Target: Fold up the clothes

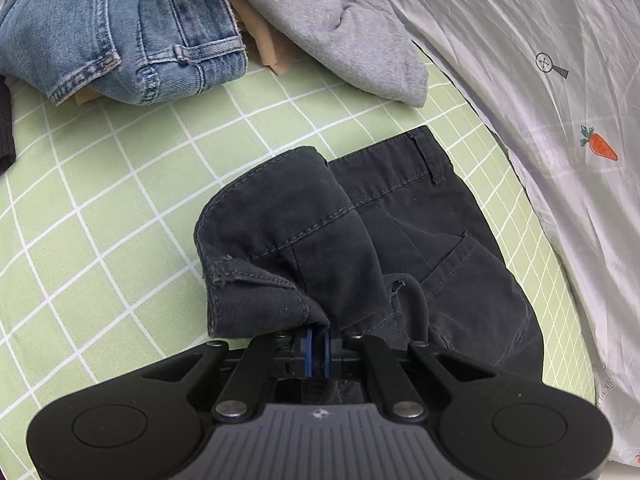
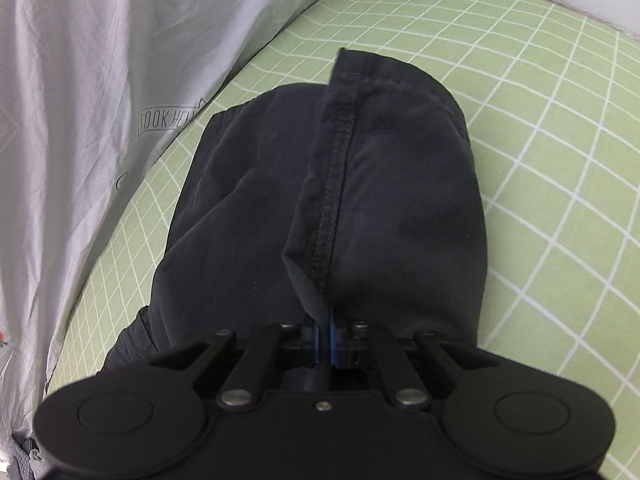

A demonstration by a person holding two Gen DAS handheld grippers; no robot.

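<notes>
A fold of the dark trousers was judged in hand on the green checked sheet. The left gripper was clamped on a raised hem; the right gripper was pinched on a stitched seam edge. Both edges would need carrying over evenly, then laying flat.

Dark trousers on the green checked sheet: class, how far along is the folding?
Done: nothing looks finished. In hand: both tongs, left and right, grip the dark trousers, one part doubled over. Left: flattening that fold, then the jeans and grey sweatshirt.
</notes>
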